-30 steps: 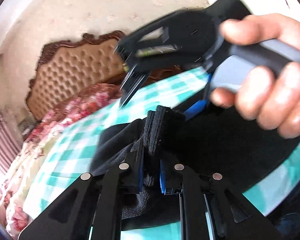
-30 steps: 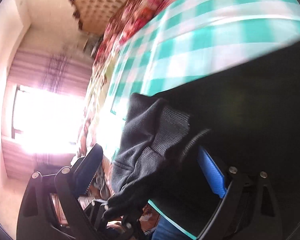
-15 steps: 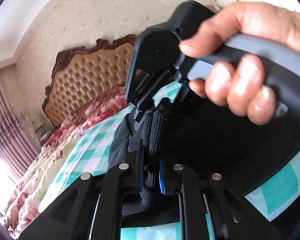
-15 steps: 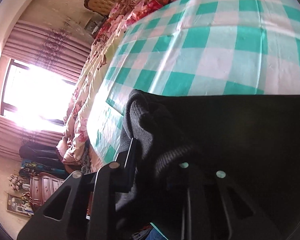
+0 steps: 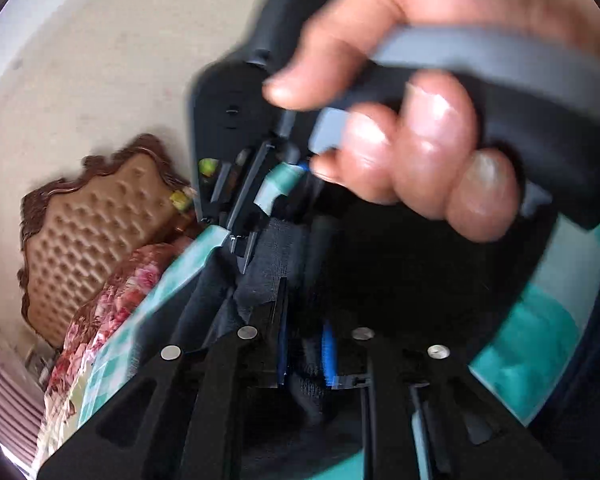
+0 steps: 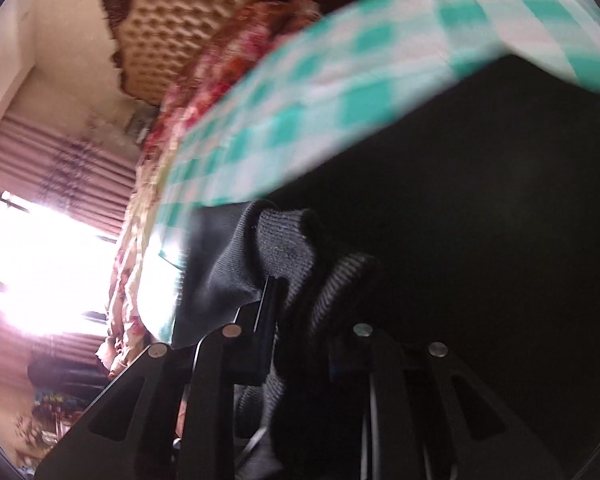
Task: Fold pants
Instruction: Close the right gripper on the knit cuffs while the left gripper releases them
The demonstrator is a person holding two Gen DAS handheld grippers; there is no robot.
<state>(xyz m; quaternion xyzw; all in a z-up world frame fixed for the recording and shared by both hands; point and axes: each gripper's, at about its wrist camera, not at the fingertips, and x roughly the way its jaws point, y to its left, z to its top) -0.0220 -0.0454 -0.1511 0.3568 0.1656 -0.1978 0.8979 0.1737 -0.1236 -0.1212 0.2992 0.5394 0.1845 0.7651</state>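
Black pants [image 5: 400, 272] lie bunched on a teal-and-white checked bed cover [image 5: 540, 340]. My left gripper [image 5: 304, 320] has dark ribbed fabric between its blue pads; its jaws are opening while the pads still touch the cloth. Just beyond it, a hand [image 5: 420, 140] holds the right gripper [image 5: 244, 248] with its tips at the same bunch of fabric. In the right wrist view my right gripper [image 6: 304, 308] pinches the grey ribbed cuff [image 6: 284, 248] of the pants [image 6: 480, 220]; its jaws are opening slightly and its right finger is buried in cloth. Both views are blurred by motion.
A tufted tan headboard [image 5: 96, 216] with a dark carved frame stands at the far end of the bed. A floral quilt [image 5: 120, 292] runs along the bed's left side. In the right wrist view a bright window [image 6: 48, 272] with striped curtains [image 6: 72, 168] lies to the left.
The right gripper went from wide open beside the cuff to pinched on it. Both grippers then swung together with the fabric, and the left one rolled.
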